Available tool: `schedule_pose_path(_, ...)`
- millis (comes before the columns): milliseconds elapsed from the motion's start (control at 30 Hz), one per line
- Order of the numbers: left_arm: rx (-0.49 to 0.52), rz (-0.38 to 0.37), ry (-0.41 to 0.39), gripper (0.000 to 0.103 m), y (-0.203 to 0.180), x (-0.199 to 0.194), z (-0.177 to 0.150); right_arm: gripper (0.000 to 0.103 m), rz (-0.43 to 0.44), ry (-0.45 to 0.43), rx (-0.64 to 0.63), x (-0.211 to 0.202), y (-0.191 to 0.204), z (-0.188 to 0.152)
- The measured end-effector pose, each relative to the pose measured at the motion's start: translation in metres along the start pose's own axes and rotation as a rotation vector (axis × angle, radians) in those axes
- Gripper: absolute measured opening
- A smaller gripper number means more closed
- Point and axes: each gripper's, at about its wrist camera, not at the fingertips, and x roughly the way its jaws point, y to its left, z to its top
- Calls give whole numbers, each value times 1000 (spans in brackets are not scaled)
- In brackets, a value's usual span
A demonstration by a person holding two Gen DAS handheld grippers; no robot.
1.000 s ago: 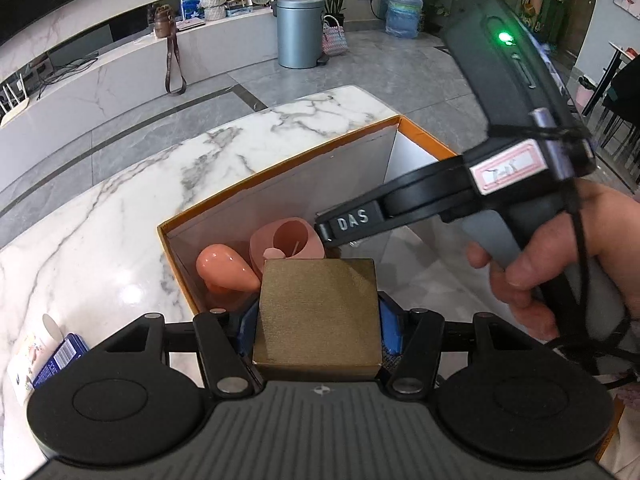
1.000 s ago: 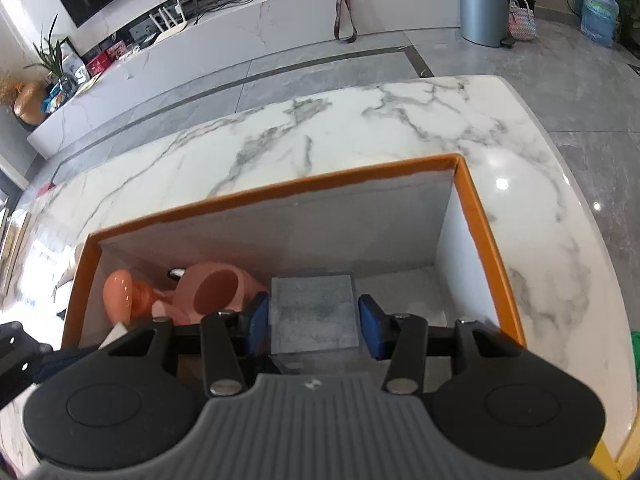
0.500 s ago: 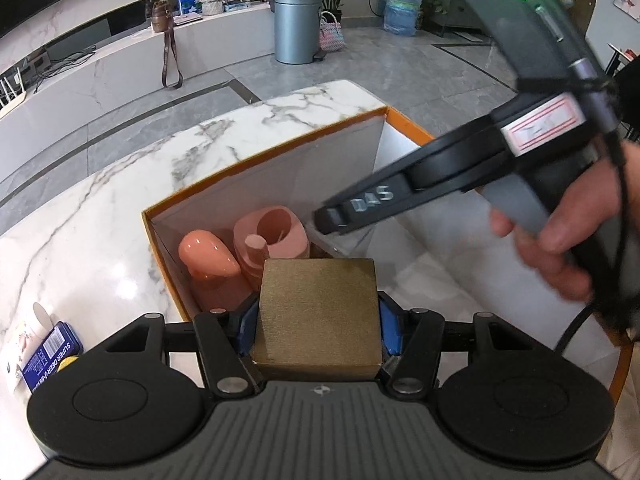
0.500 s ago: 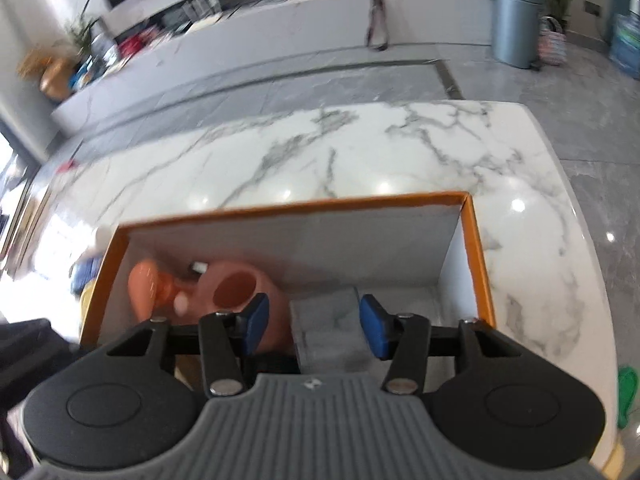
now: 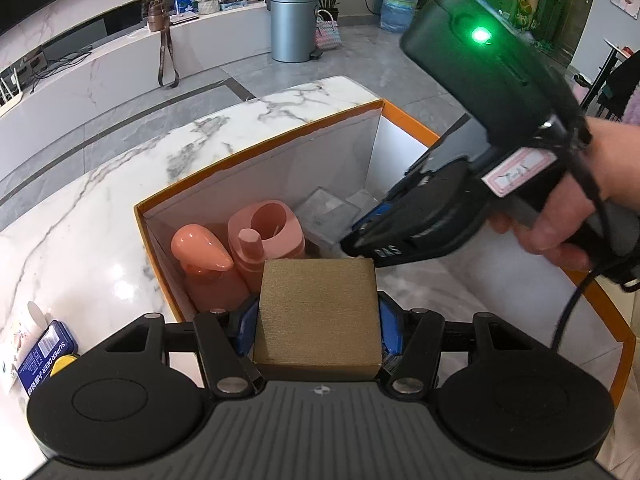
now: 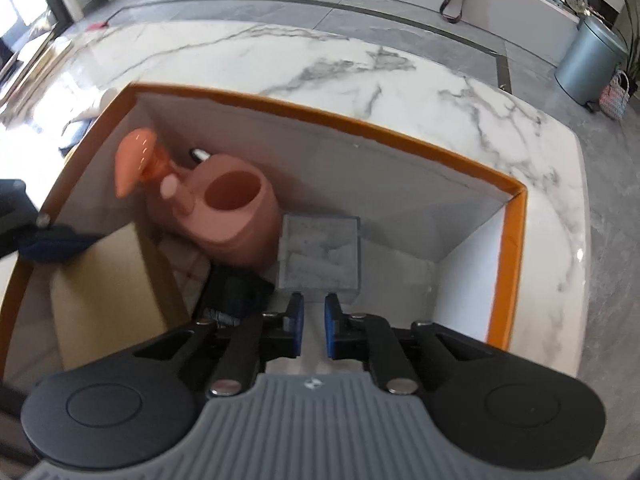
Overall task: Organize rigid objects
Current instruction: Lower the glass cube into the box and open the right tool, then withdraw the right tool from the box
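My left gripper [image 5: 316,320] is shut on a gold-brown box [image 5: 316,312] and holds it over the near edge of an orange-rimmed white storage box [image 5: 256,156]. Inside stand a pink watering can [image 5: 266,236] and an orange pump bottle [image 5: 202,252]. A grey marbled cube [image 6: 319,256] rests on the box floor beside the can. My right gripper [image 6: 314,330] is nearly shut and empty, just behind the cube; it also shows in the left wrist view [image 5: 360,240]. The gold box shows blurred in the right wrist view [image 6: 108,280].
The storage box [image 6: 514,240] sits on a white marble table [image 6: 280,52]. A blue tin [image 5: 44,356] and a white packet [image 5: 16,336] lie on the table left of the box. A dark object [image 6: 236,292] lies on the box floor.
My right gripper set the grey cube down in the box, let go, pulled back and closed its fingers. My left gripper, with the gold box, shifted slightly over the box.
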Motion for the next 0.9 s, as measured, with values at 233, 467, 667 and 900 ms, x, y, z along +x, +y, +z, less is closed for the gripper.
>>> schedule_pose_path(233, -4, 3, -8, 67, 2, -1, 1, 4, 63, -39, 48, 3, 0, 2)
schedule_pose_path(467, -37, -20, -17, 67, 2, -5, 4, 5, 101, -85, 65, -16, -4, -6)
schedule_pose_path(667, 42, -56, -48, 67, -19, -8, 13, 7, 39, -229, 112, -68, -12, -27)
schedule_pose_path(900, 155, -97, -49, 67, -48, 21, 27, 8, -52, -332, 201, -101, -37, -50)
